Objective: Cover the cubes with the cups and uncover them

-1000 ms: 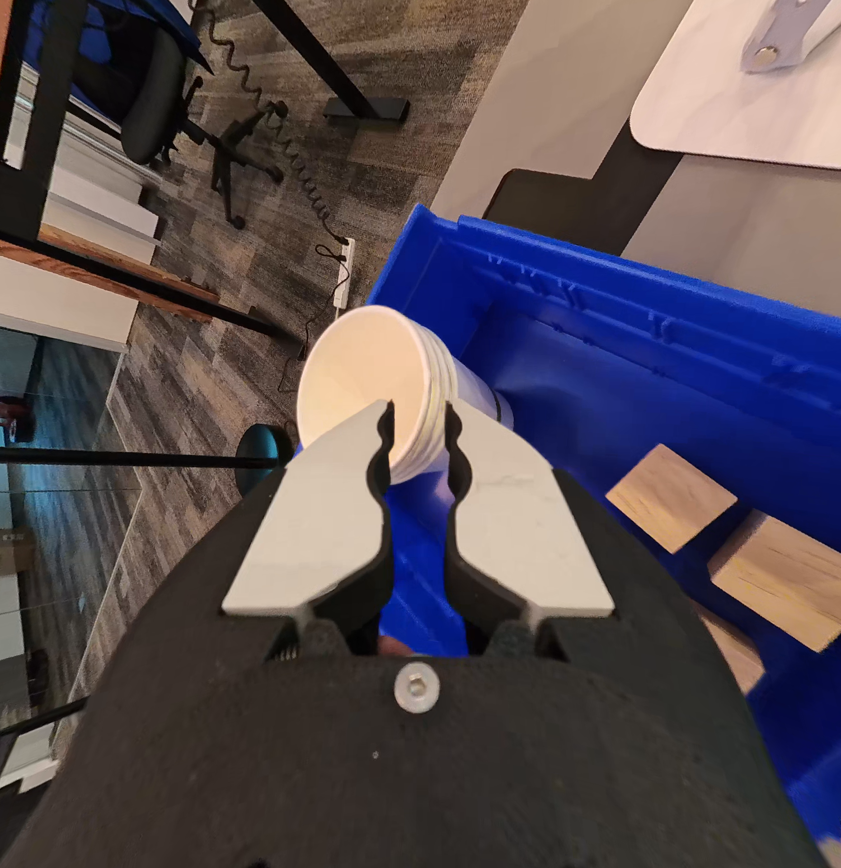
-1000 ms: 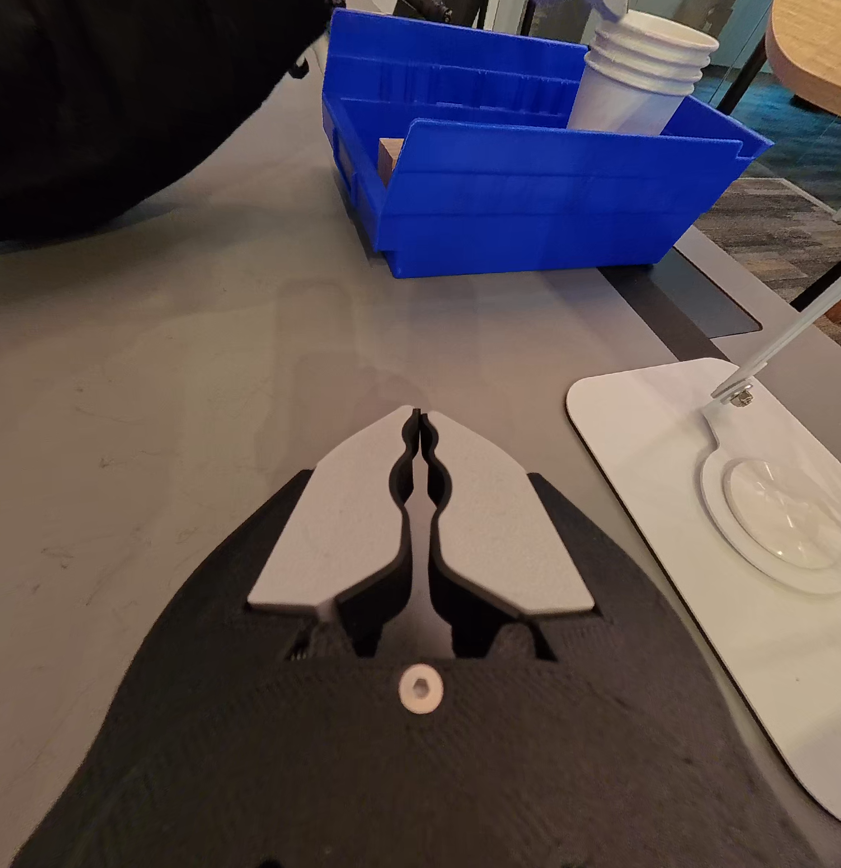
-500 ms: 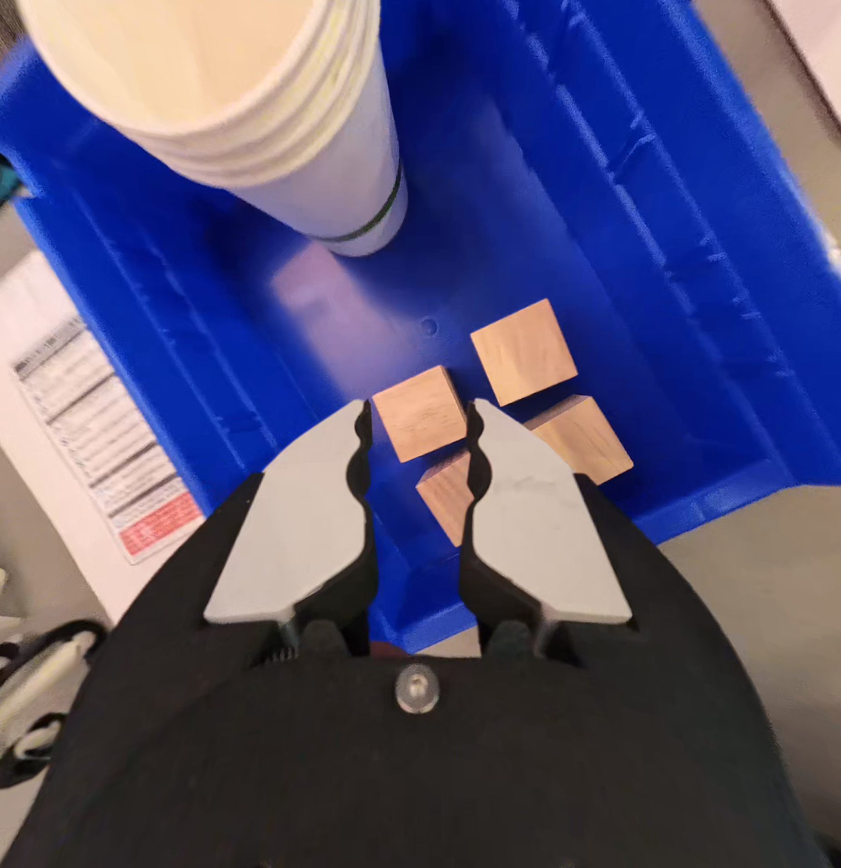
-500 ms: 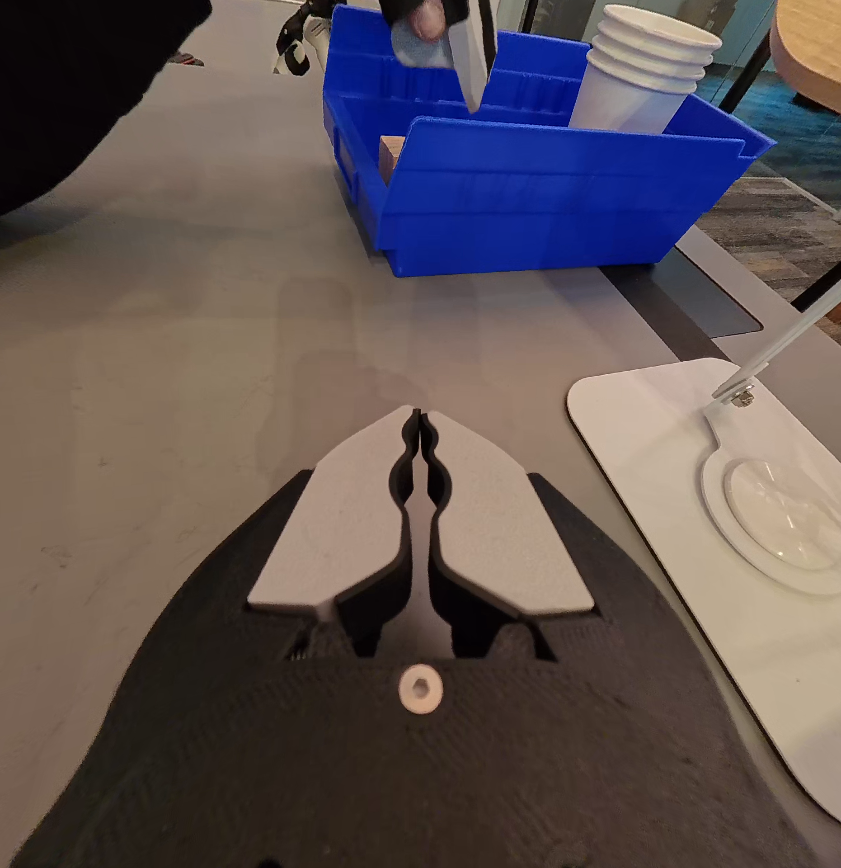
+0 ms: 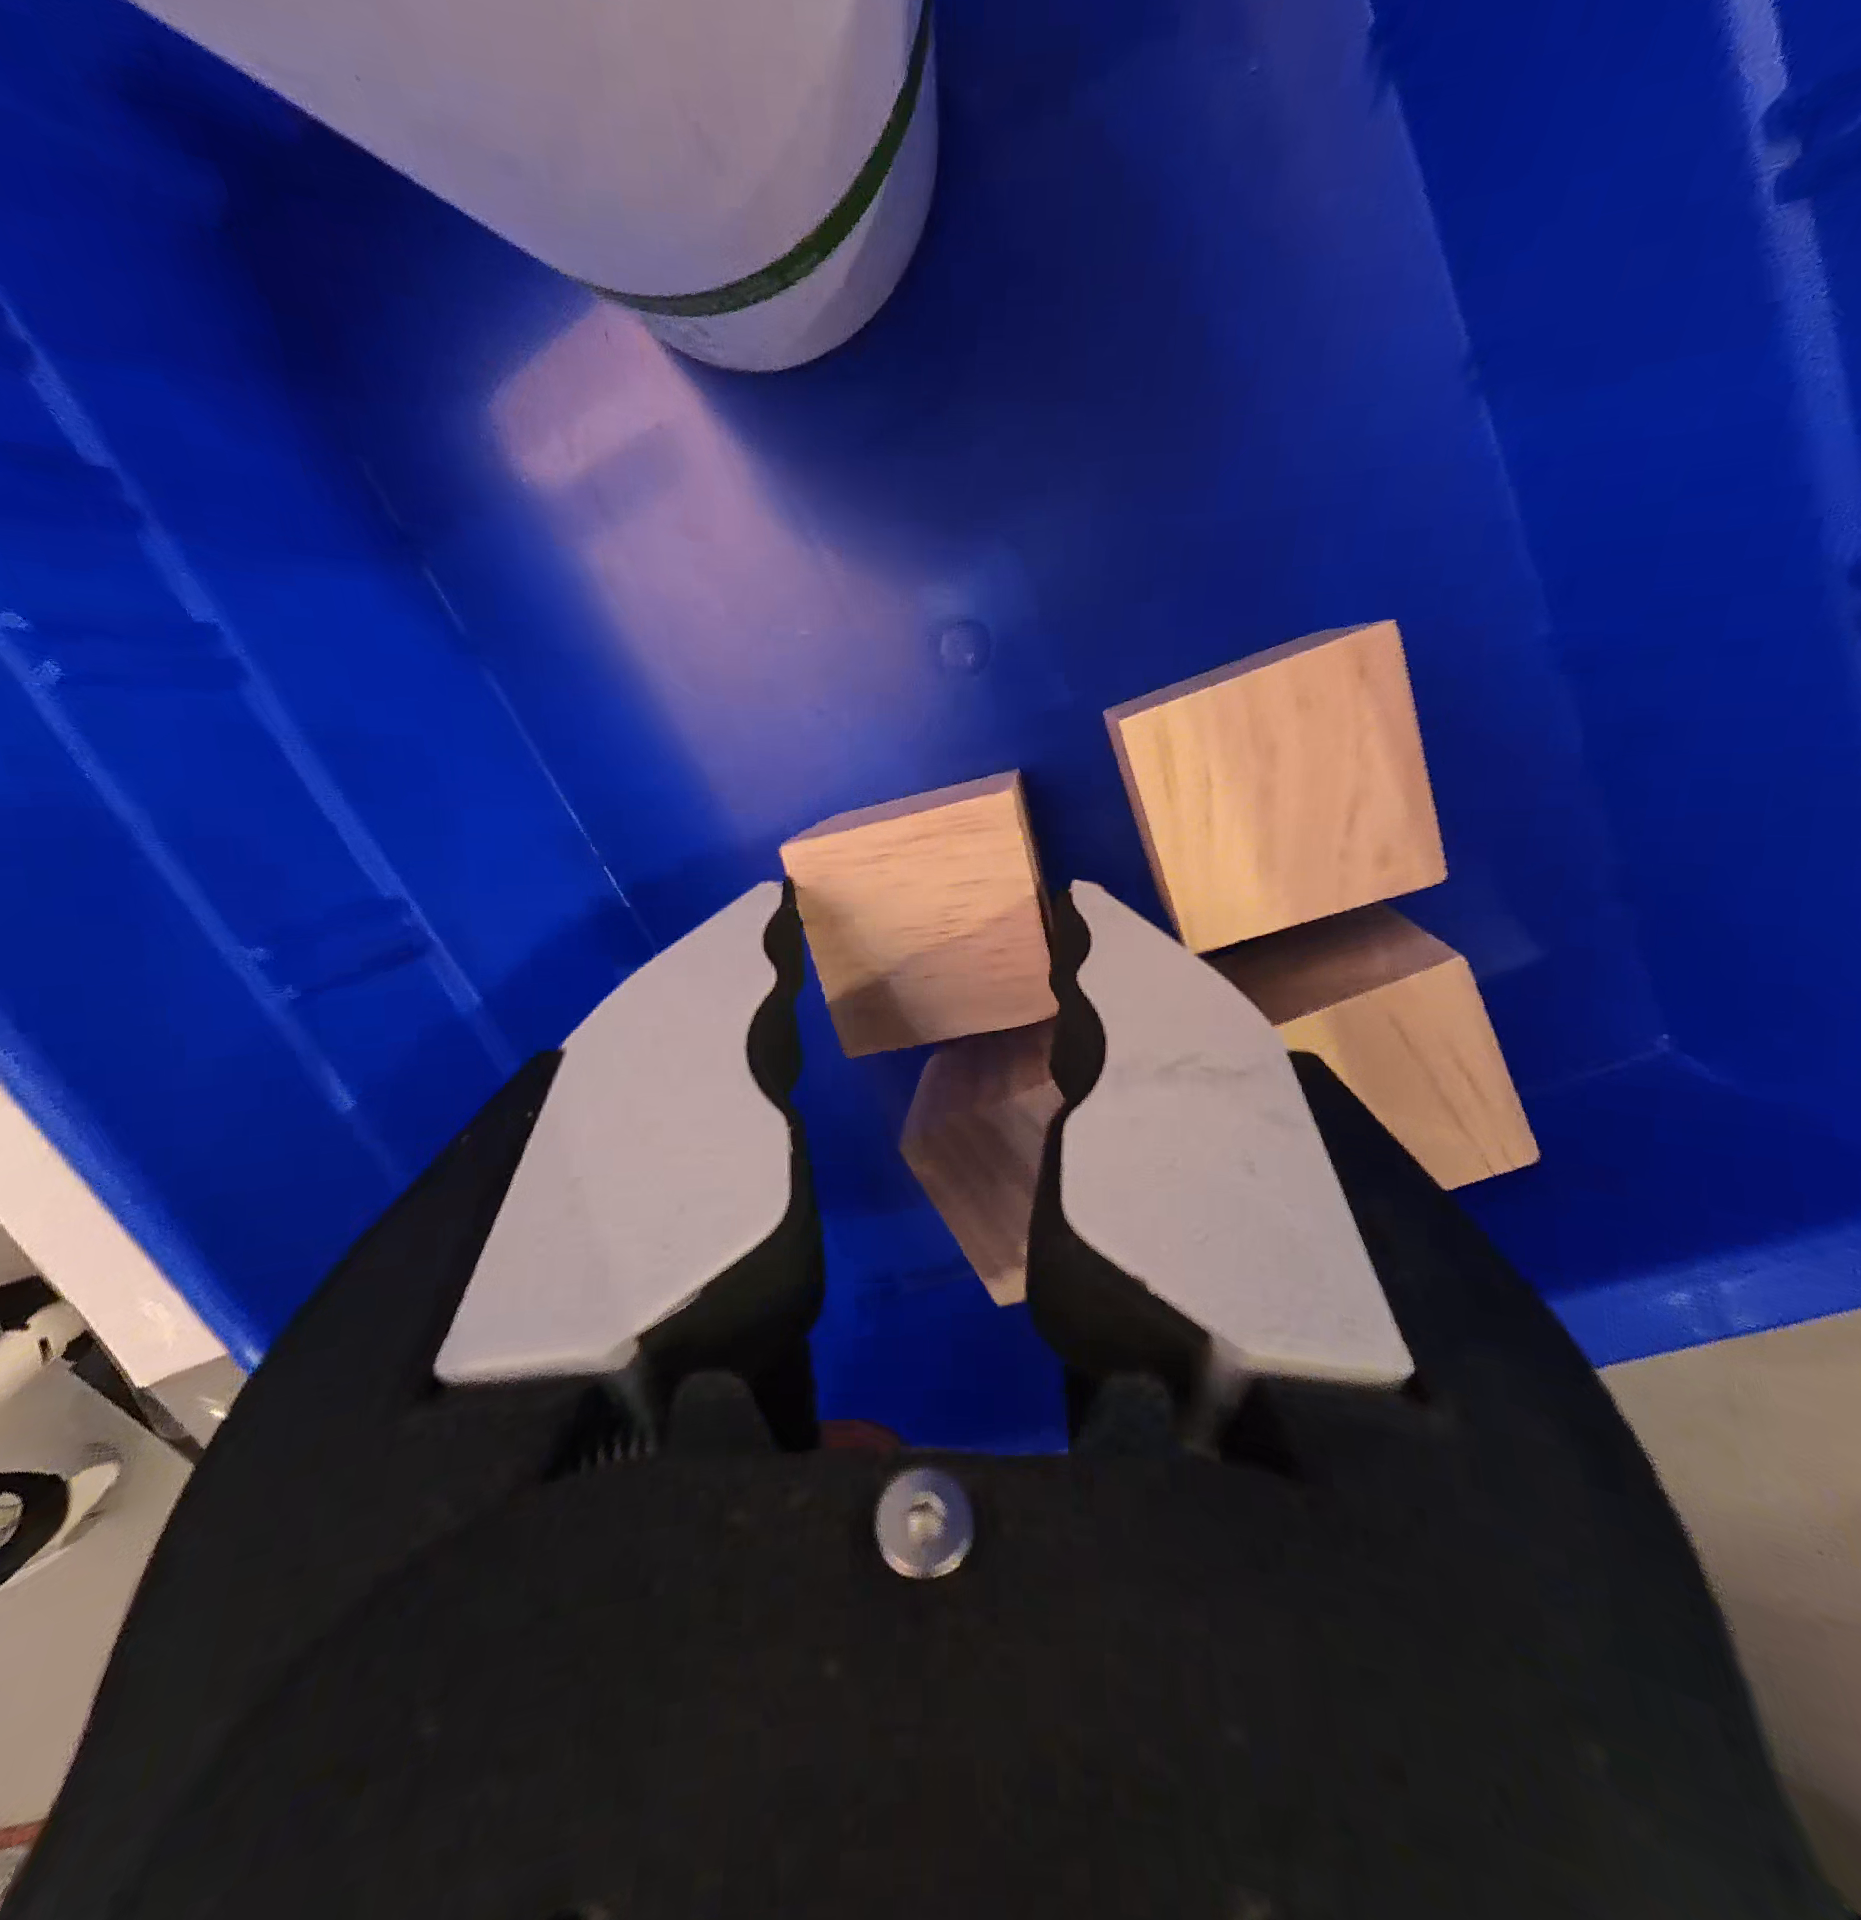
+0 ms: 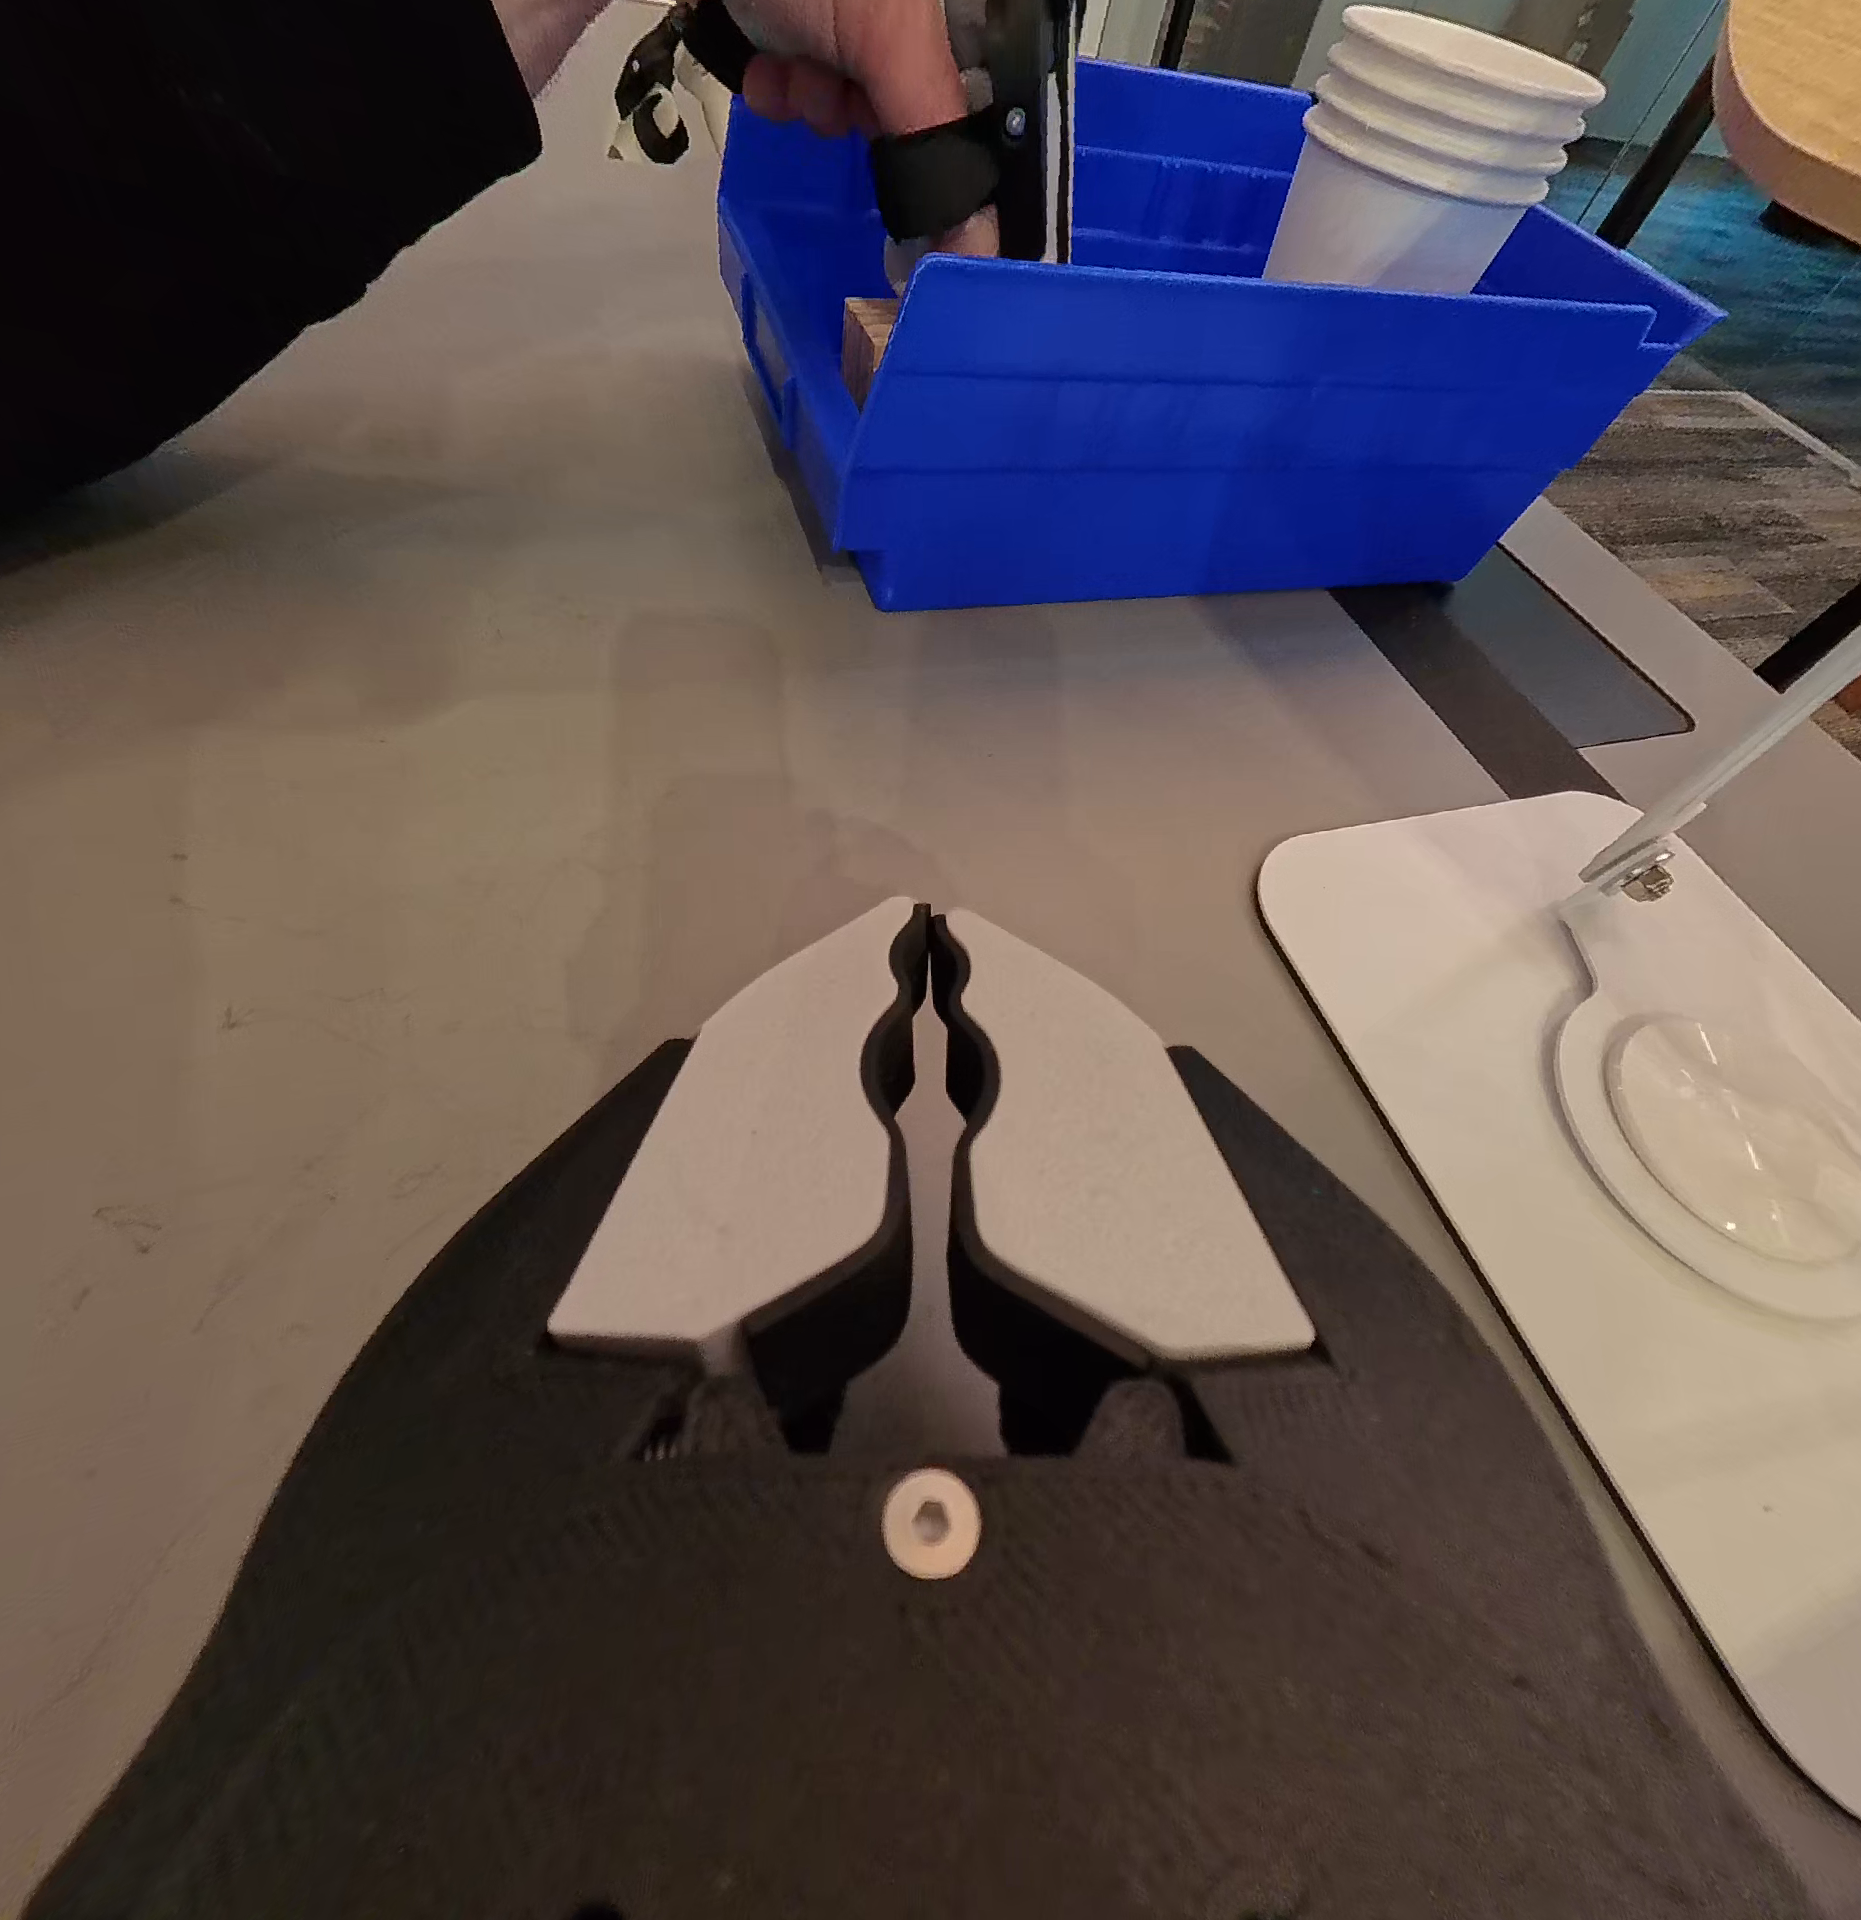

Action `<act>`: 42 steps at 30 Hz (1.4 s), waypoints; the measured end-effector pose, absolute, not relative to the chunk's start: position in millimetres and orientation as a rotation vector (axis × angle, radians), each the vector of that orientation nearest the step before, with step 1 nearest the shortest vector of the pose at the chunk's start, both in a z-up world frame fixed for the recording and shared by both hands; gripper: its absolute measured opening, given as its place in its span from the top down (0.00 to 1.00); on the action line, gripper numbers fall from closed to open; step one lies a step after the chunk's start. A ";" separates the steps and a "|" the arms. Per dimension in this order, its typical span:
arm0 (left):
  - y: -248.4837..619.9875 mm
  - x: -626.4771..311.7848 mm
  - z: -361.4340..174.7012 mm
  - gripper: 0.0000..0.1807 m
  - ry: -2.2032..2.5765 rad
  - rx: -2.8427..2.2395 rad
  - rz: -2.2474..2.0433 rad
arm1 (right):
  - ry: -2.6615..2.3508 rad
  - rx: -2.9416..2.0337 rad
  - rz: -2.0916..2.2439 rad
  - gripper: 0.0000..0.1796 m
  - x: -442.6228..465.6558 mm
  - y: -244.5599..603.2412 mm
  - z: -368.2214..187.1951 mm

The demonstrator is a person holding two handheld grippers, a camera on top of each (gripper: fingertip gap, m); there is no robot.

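Wooden cubes point(image 5: 921, 914) lie in the blue bin point(image 5: 282, 727); left fingers point(image 5: 656, 1101) apart, right fingers point(image 6: 770, 1143) closed.

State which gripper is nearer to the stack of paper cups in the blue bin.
Left. The left gripper reaches inside the bin near the cup stack; the right gripper stays outside over the table.

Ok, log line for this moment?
left tongs: open, straddling wooden cube in blue bin | right tongs: shut, idle over table
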State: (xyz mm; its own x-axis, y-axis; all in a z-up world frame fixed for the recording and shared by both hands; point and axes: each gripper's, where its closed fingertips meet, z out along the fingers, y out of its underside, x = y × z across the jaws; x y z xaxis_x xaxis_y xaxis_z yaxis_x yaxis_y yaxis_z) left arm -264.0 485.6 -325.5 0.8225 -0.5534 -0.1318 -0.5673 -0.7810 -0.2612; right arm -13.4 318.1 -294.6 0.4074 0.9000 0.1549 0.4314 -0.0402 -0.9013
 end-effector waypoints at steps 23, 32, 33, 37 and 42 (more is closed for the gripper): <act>280.4 -129.7 -297.2 0.75 2.180 -1.864 -0.124 | -1.191 -1.658 0.581 1.00 -4.0 321.2 -295.4; 256.8 -141.3 -318.9 0.75 2.269 -1.865 -0.260 | -1.195 -1.661 0.582 1.00 -4.2 320.8 -296.1; 254.2 -141.1 -323.2 0.75 2.283 -1.864 -0.283 | -1.196 -1.660 0.581 1.00 -4.3 320.7 -296.1; 246.9 -139.4 -327.0 0.75 2.329 -1.801 -0.309 | -1.200 -1.661 0.577 1.00 -4.4 320.5 -296.6; 245.8 -137.7 -324.2 0.68 2.350 -1.809 -0.333 | -1.203 -1.664 0.575 1.00 -4.7 320.6 -297.3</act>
State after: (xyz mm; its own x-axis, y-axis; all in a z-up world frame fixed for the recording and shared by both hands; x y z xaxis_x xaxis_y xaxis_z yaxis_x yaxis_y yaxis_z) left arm -137.7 245.8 -324.2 -0.2570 -0.9663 0.0111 -0.9314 0.2446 -0.2696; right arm -4.7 320.6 -297.3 0.4011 0.9028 0.1554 0.4464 -0.0445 -0.8937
